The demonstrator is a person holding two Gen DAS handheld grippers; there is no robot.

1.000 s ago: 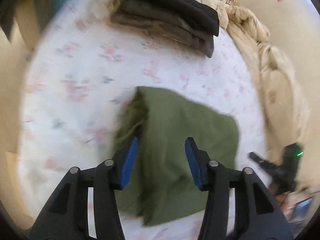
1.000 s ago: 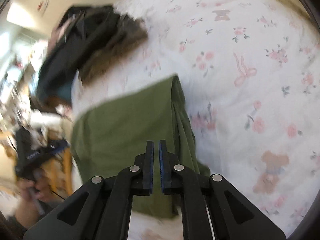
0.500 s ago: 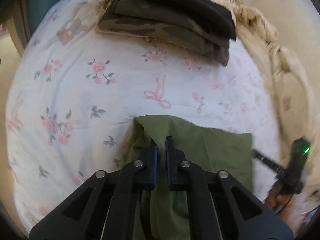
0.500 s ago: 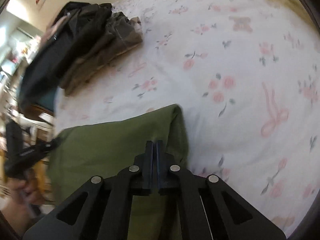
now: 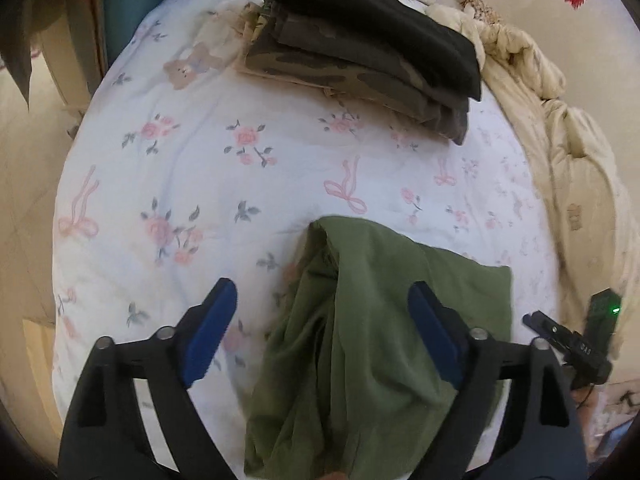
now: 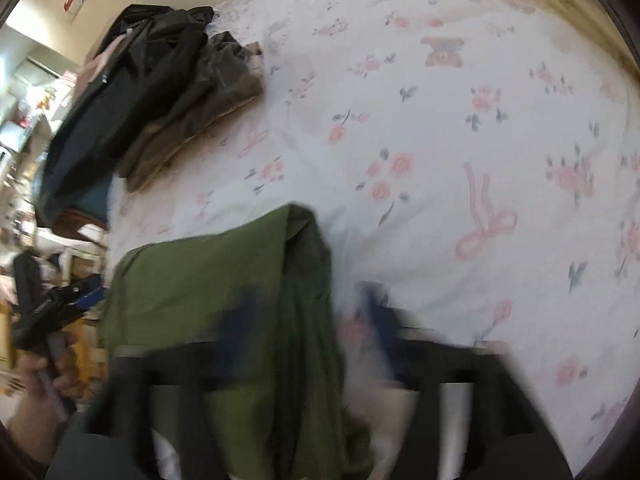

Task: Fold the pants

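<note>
- My left gripper (image 5: pixel 322 320) tilts steeply down over the near edge of the bed (image 5: pixel 200 184), its black arms rising from the bottom of the left wrist view
- Its jaws have just been opening and now stand wide, released; the blue pads (image 5: pixel 208 332) sit either side of the green pants (image 5: pixel 372 320), one over bare sheet, the other over the cloth, neither pressing on it
- My right gripper (image 6: pixel 308 312) also angles down at the near edge, heavily blurred in its own view
- Its jaws have just been opening too and stand spread apart, gripping nothing; one dark finger lies over the pants (image 6: pixel 224 280), the other over the sheet just beside them
- In the left wrist view I see the right gripper (image 5: pixel 576 344) at the pants' far side, a green light on its body
- In the right wrist view a hand (image 6: pixel 44 376) holds the left gripper (image 6: pixel 52 308) beyond the pants' left edge
- The pants lie folded at the near edge of the bed, a rumpled thicker fold along one side
- A stack of folded dark clothes (image 5: pixel 360 48) sits toward the far edge, well apart from the pants
- A cream quilt (image 5: pixel 560 120) is bunched along the bed's right edge
</note>
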